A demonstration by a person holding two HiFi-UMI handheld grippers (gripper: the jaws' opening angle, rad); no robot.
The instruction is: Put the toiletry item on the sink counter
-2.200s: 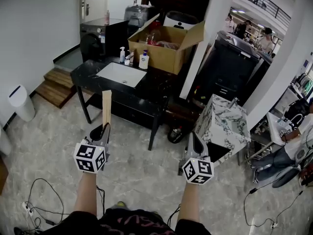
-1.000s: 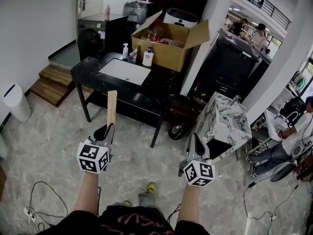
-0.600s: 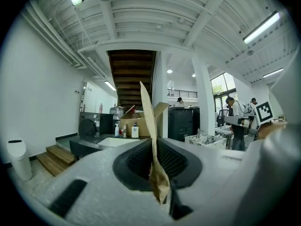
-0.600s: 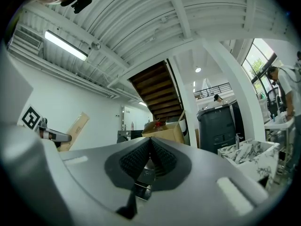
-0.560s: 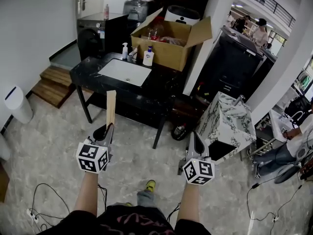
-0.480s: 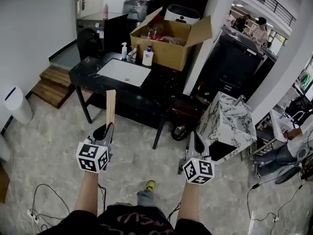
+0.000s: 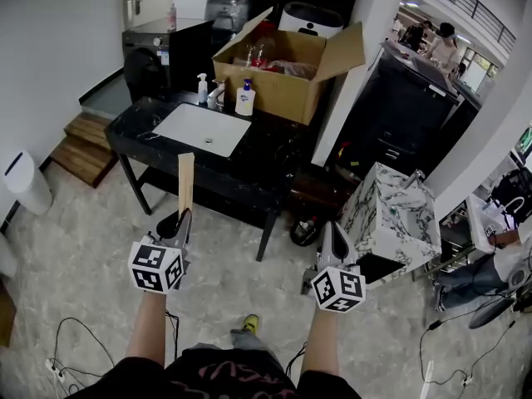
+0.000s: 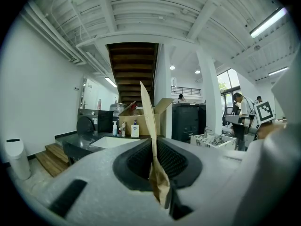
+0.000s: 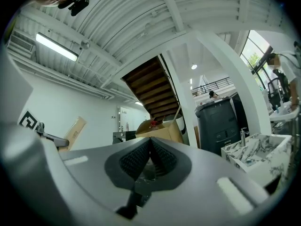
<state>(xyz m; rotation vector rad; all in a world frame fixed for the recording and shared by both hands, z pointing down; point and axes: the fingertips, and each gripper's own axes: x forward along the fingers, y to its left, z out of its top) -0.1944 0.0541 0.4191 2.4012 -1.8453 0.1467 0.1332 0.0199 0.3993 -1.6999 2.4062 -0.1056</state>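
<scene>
The black sink counter (image 7: 141,135) stands ahead across a stretch of pale marbled floor (image 7: 75,248), well apart from both grippers, so I'd judge this to be the carry towards it. The toiletry item, a flat brown paper packet (image 7: 185,181), rises upright out of the left gripper (image 7: 183,216), whose jaws are clamped on its lower end. Pinched low and held on end like that, its free length should be easy to lay down. The right gripper (image 7: 331,227), beside the left and equally short of the counter, has its jaws pressed together on nothing.

A large open cardboard box (image 7: 283,81) takes up the counter's far right. The white basin (image 7: 202,130) sits in the middle, with two pump bottles (image 7: 244,98) behind it. Wooden steps (image 7: 79,148) lie to the counter's left and a marble-patterned cabinet (image 7: 391,223) to its right.
</scene>
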